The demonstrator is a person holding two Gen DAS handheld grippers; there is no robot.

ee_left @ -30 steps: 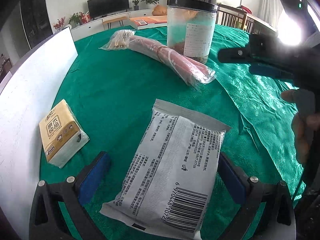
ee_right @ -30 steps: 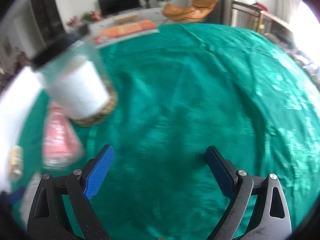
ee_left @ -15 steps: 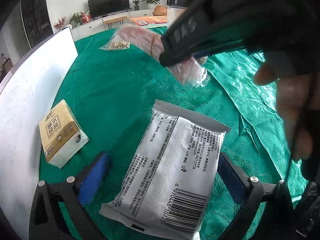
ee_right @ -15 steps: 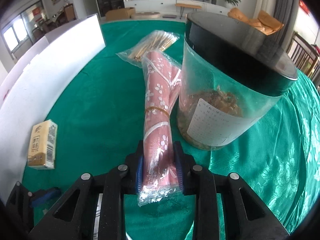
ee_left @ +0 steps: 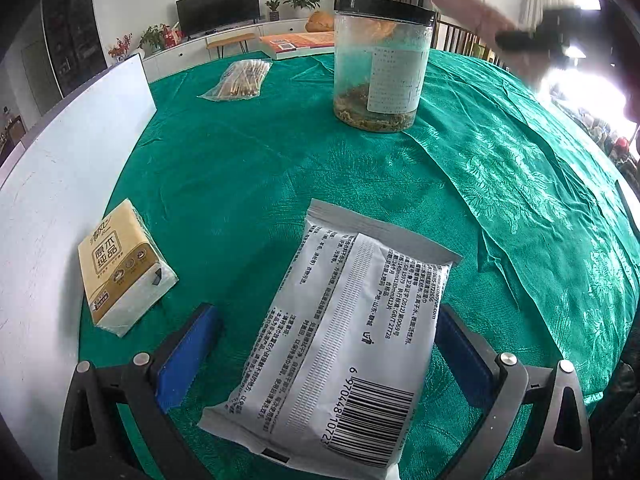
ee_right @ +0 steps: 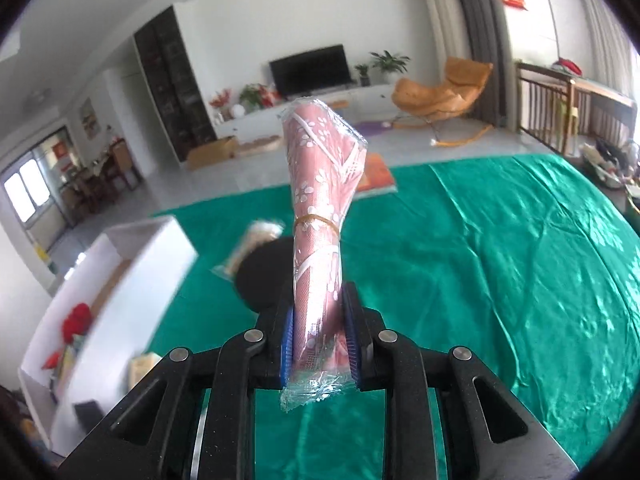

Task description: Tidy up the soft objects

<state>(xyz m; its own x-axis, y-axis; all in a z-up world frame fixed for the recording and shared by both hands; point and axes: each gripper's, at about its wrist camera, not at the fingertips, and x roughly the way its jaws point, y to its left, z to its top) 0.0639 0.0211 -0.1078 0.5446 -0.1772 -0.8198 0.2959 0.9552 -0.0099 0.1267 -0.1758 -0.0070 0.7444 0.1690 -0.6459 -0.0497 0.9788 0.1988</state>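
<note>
Left gripper (ee_left: pixel 326 354) stood spread around the grey wipes packet (ee_left: pixel 340 352) lying on the green cloth; beyond, a black-lidded jar (ee_left: pixel 380 68) held brownish dregs. Right gripper (ee_right: pixel 319 342) pinched a pink wrapped roll (ee_right: pixel 320 208) aloft, near the white box (ee_right: pixel 116 276) holding red items.

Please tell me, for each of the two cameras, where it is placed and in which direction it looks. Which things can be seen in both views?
Left wrist: sits on the left tool, low over the green tablecloth, looking forward across the grey wipes pack toward the jar; its two blue pads stand open.
Right wrist: sits on the right tool, raised above the table, facing the room; its pads are shut on the pink roll.
Shared: tablecloth, white box, tissue pack.
</note>
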